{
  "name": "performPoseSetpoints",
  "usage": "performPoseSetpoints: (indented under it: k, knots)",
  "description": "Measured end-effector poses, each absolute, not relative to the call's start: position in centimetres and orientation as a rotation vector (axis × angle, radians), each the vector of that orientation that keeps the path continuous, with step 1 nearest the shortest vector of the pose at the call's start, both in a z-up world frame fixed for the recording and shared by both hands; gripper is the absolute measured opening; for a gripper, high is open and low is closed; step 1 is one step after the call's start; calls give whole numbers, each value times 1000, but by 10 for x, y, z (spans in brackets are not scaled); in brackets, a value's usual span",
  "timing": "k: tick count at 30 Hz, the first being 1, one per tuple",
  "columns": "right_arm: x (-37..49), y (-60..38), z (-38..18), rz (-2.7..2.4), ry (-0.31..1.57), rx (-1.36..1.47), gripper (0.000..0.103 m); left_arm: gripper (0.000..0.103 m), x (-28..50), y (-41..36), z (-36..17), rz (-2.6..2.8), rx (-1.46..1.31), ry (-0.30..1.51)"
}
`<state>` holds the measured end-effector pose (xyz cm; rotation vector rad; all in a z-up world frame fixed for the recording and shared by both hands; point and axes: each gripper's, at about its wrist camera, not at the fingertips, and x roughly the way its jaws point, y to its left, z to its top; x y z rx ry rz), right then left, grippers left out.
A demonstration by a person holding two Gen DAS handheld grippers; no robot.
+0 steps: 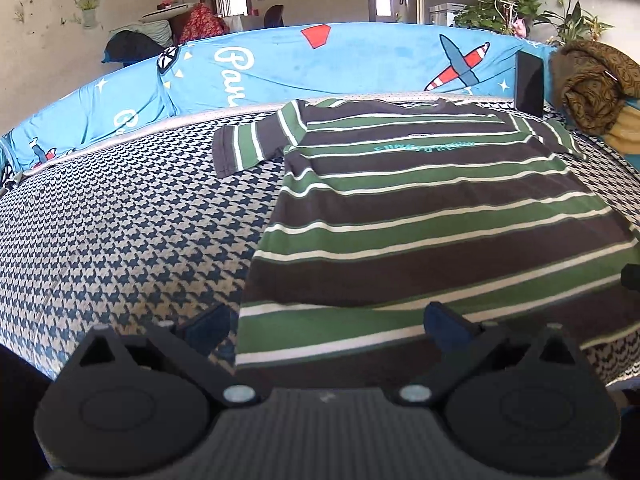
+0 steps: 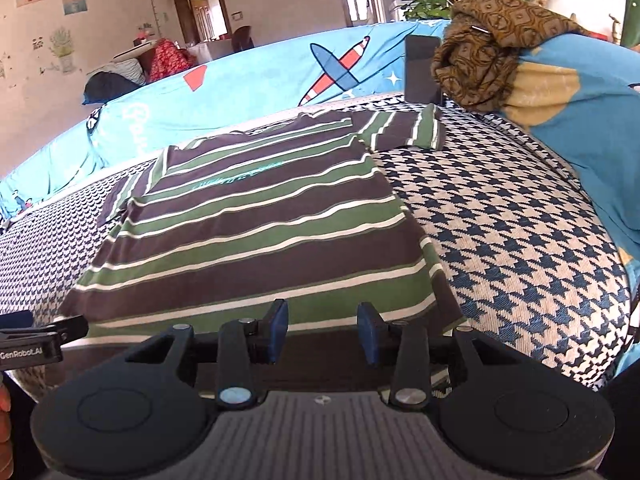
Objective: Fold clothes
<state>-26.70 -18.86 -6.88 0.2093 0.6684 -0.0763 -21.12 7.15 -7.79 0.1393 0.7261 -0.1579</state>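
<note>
My left claw hangs wide open over the near hem of the striped T-shirt, gripping nothing.

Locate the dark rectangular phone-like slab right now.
The dark rectangular slab stands upright at the sofa's far edge against the blue printed cover, right beside the brown patterned cloth, behind the striped T-shirt's sleeve.
</note>
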Motion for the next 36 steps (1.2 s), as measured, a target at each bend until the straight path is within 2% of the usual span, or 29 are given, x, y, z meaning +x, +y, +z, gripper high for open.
performPoseSetpoints:
  k: [6, 15, 26, 36]
  knots:
    - [-278, -171, -81, 94, 784, 266, 37, 103, -220, 64, -81, -198, 159, 758]
    - [-266, -138, -105, 138, 891, 123, 37, 103, -230, 61, -85, -221, 191, 787]
    - [-257, -147, -90, 89, 762, 236, 37, 103, -233, 49, -94, -271, 238, 831]
    - [-247, -148, -90, 73, 743, 277, 37, 103, -212, 52, -100, -208, 185, 859]
